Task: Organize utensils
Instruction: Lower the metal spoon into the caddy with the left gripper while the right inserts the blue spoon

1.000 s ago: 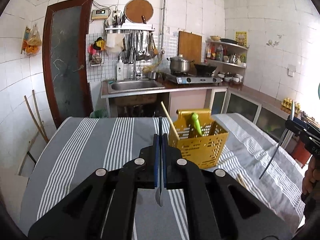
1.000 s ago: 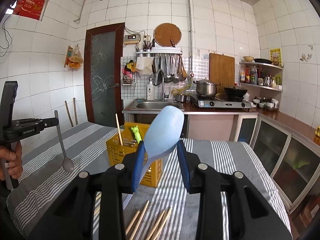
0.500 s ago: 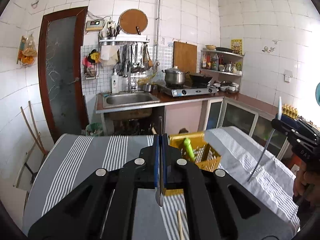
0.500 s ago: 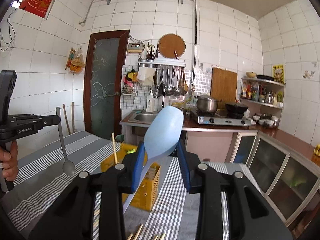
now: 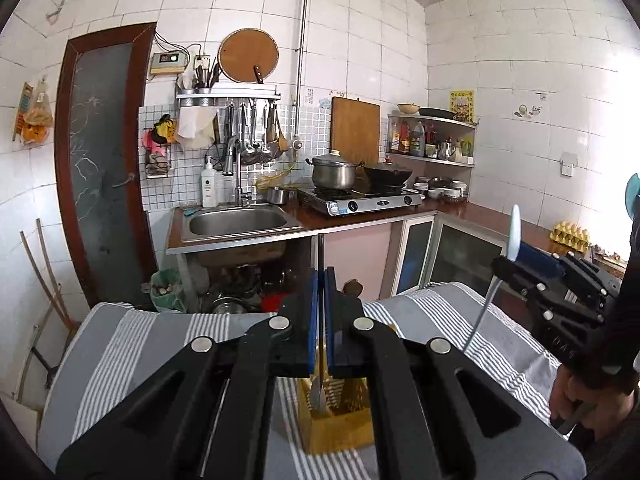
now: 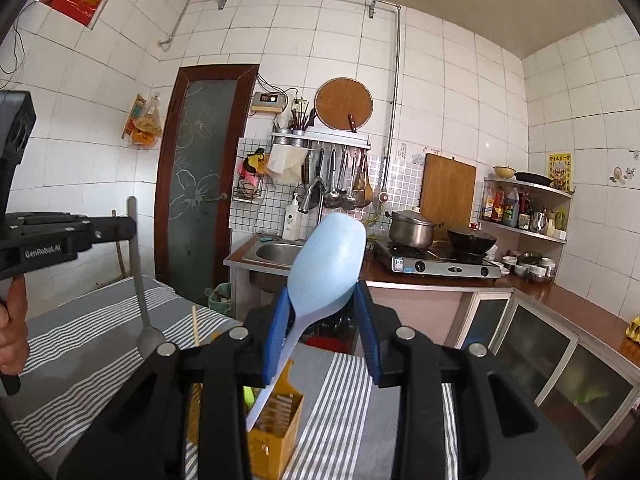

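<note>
Both hands are up in the air over the desk [image 5: 132, 344], which is wearing a grey cloth with white stripes. The left gripper [image 5: 319, 280] is clamped fully shut on a metal spoon [image 5: 319, 390]: the thin handle is running straight up between the blue fingers [image 5: 312, 320] and poking out above them, and the bowl is dangling below. From the right wrist view you can see the same spoon [image 6: 141, 280] hanging bowl-down from the left gripper [image 6: 130, 226], with the person's hand [image 6: 12, 320] wrapped around the grip at the left edge.

The right gripper [image 6: 320, 308] is sitting partly open, but it's holding a pale blue plastic spoon [image 6: 326, 264]. The wide bowl is wedged between the blue fingers [image 6: 276, 336] and sticking up above them, while the whitish handle is slanting down to the lower left. In the left wrist view that blue spoon [image 5: 515, 232] is showing edge-on in the right gripper [image 5: 516, 254].

The yellow slotted utensil basket [image 6: 280, 436] is standing on the desk right below both grippers, mostly hidden behind them. The blue spoon's handle tip is lining up over its rim, though I can't tell if it's actually touching. A wooden chopstick [image 6: 195, 326] is sticking up from the basket area, and something green [image 6: 249, 394] is peeking out inside.
</note>
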A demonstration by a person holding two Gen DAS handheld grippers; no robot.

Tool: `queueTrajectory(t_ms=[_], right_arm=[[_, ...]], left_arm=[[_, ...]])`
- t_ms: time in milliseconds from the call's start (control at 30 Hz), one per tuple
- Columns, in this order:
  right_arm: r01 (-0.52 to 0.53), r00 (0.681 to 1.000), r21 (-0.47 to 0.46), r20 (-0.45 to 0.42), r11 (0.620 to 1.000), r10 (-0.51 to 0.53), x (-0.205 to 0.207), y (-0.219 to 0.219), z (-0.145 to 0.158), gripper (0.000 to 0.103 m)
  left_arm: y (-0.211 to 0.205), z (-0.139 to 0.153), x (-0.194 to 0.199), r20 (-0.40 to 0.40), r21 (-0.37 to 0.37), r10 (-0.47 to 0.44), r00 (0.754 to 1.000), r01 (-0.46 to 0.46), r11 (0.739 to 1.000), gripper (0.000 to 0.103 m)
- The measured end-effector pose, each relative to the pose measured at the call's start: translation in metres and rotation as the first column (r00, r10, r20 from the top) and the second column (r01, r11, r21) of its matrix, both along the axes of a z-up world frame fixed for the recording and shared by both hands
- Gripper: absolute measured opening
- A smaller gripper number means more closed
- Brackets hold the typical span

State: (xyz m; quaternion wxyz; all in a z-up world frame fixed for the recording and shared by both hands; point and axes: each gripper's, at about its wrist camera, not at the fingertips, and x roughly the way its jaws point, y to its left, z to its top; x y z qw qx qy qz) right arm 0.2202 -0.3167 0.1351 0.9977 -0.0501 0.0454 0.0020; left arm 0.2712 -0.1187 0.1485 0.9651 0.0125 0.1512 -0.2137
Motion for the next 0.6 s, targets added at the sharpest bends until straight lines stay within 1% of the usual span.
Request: queueTrajectory(t_ms=[167,267,300,333,367,400,467,500,567,600], right_arm=[[0.005,1.0,-0.011,-0.029,1.0,-0.005,0.026,0.004,-0.013,0.033],[0.007,0.999,-0.022,-0.051,1.0,-0.008,0.04,0.004,-0.023,0.034],[0.005,0.998,-0.026,-0.061,1.0,-0.006,0.044,0.005,-0.026,0.04],[-0.007,0.996,-0.036,-0.093,0.999,0.004,0.051,0.007,-0.032,0.05],[-0.017,0.994,-0.039,-0.11,0.999,0.013,0.055,0.009,-0.035,0.063],[-0.023,0.992,-0.042,-0.125,0.999,0.018,0.058,0.01,-0.039,0.063],[-0.021,0.993,-0.042,-0.119,0.999,0.015,0.055,0.008,-0.04,0.064],[-0.011,0.995,-0.027,-0.101,1.0,0.008,0.051,0.004,-0.037,0.067],[-0.006,0.996,0.016,-0.086,1.0,0.007,0.044,-0.005,-0.03,0.067],[-0.002,0.997,0.022,-0.083,1.0,0.003,0.042,-0.008,-0.028,0.067]], left_arm=[[-0.013,-0.015,0.024,-0.022,0.005,-0.007,1.0,0.008,1.0,0.002],[-0.017,-0.028,0.039,-0.053,0.008,-0.014,0.998,0.015,1.0,0.002],[-0.018,-0.033,0.041,-0.062,0.011,-0.016,0.998,0.016,1.0,0.002],[-0.019,-0.038,0.045,-0.076,0.014,-0.018,0.997,0.019,1.0,0.002],[-0.02,-0.045,0.05,-0.101,0.018,-0.021,0.995,0.022,1.0,0.002],[-0.019,-0.051,0.055,-0.124,0.016,-0.018,0.992,0.02,1.0,0.002],[-0.015,-0.057,0.058,-0.145,0.016,-0.011,0.989,0.013,1.0,0.002],[-0.013,-0.056,0.056,-0.141,0.016,-0.004,0.99,0.007,1.0,0.004],[-0.008,-0.053,0.052,-0.127,0.02,0.007,0.992,-0.005,1.0,0.006],[-0.005,-0.05,0.047,-0.119,0.018,0.011,0.993,-0.009,1.0,0.01]])
